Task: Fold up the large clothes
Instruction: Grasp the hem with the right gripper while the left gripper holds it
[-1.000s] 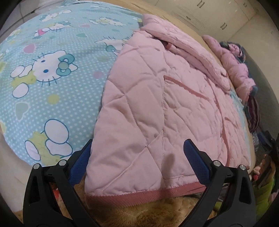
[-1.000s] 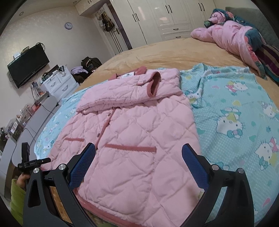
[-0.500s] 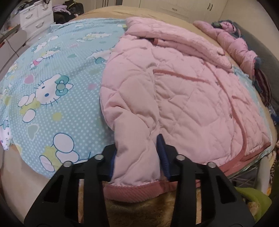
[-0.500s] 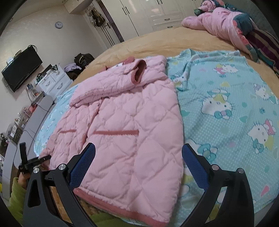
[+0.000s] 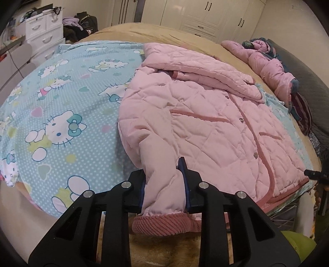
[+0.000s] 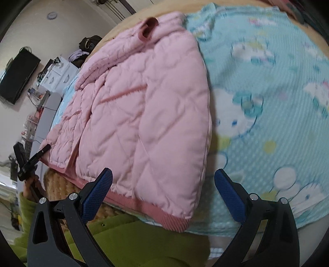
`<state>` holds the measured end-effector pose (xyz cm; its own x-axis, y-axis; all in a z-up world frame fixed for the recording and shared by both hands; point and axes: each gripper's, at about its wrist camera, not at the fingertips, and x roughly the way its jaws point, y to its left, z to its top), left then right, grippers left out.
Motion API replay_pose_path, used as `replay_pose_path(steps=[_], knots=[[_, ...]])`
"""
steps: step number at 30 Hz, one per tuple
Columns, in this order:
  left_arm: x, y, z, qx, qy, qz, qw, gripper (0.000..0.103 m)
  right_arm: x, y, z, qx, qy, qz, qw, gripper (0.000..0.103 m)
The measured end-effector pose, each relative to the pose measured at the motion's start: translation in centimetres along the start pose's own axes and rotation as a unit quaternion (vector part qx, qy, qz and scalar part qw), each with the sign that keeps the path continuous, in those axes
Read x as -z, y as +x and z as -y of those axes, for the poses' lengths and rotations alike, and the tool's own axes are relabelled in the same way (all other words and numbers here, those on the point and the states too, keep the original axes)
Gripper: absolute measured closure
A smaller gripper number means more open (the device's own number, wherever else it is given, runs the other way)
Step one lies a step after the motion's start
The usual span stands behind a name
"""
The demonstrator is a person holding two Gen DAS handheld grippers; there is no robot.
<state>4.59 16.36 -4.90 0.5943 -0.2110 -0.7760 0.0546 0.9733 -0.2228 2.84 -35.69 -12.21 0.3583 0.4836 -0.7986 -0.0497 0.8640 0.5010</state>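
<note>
Pinching a bunched corner of the pink quilted jacket (image 5: 197, 115), the left gripper (image 5: 163, 184) has its jaws narrowing on the padded fabric just above the ribbed hem (image 5: 164, 224), and the blue pads (image 5: 183, 176) press into it from both sides. In that left wrist view the jacket lies front up on a light blue cartoon-cat blanket (image 5: 61, 115) spread over the bed (image 5: 164, 32), with a pink bundle of bedding (image 5: 267, 61) farther back near white wardrobes (image 5: 205, 14). Seen from the right wrist, the right gripper (image 6: 163, 193) hangs with its jaws spread wide and nothing between them, just above the jacket's other hem corner (image 6: 174, 217) at the bed's edge. A green sleeve (image 6: 127, 240) fills the bottom of that blurred view, and the left gripper shows far left.
</note>
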Motion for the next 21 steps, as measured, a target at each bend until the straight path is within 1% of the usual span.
replay_pose_path(steps=[2,3,4,5,7,8,10,11,12,13,14,16,18,21], knots=[[0.1,0.1,0.0,-0.002,-0.001,0.0,1.0,0.084,0.3,0.4,0.4,-0.018,0.011,-0.005,1.0,0.013],[0.3,0.2,-0.1,-0.003,-0.002,-0.002,1.0,0.084,0.6,0.6,0.5,-0.026,0.015,-0.012,0.999,0.024],[0.4,0.2,-0.1,-0.006,-0.002,-0.004,1.0,0.084,0.7,0.8,0.6,-0.027,0.014,-0.016,0.999,0.031],[0.5,0.3,-0.2,-0.008,-0.002,-0.006,0.9999,0.084,1.0,1.0,0.5,-0.027,0.01,-0.022,0.999,0.033],[0.6,0.4,-0.4,-0.012,0.0,-0.013,0.9999,0.082,1.4,1.3,0.2,-0.026,0.001,-0.026,0.999,0.047],[0.7,0.5,-0.5,-0.013,-0.002,-0.018,0.9998,0.081,1.5,1.1,0.0,-0.021,-0.006,-0.022,1.0,0.049],[0.8,0.7,-1.0,-0.015,-0.008,-0.027,0.9995,0.078,1.5,0.3,-0.6,-0.029,-0.027,-0.006,0.999,0.071],[0.9,0.8,-1.2,-0.015,-0.012,-0.03,0.9994,0.075,1.4,0.0,-1.1,-0.03,-0.039,0.002,0.999,0.076],[1.0,0.9,-1.4,-0.017,-0.013,-0.034,0.9992,0.073,1.2,-0.5,-1.5,-0.034,-0.051,0.01,0.998,0.083],[1.2,1.1,-1.6,-0.021,-0.014,-0.042,0.9988,0.067,1.0,-1.3,-2.0,-0.046,-0.062,0.025,0.997,0.086],[1.4,1.3,-1.8,-0.027,-0.016,-0.051,0.9982,0.058,0.7,-1.9,-2.5,-0.057,-0.069,0.037,0.995,0.086],[1.7,1.7,-2.6,-0.027,-0.028,-0.063,0.9972,0.047,0.1,-2.9,-3.2,-0.069,-0.084,0.057,0.992,0.087],[2.0,1.8,-3.3,-0.022,-0.039,-0.074,0.9962,0.045,-0.5,-3.8,-3.8,-0.08,-0.097,0.075,0.989,0.087],[2.7,2.4,-3.9,-0.002,-0.053,-0.092,0.9943,0.046,-1.3,-4.9,-4.3,-0.096,-0.107,0.1,0.985,0.087]])
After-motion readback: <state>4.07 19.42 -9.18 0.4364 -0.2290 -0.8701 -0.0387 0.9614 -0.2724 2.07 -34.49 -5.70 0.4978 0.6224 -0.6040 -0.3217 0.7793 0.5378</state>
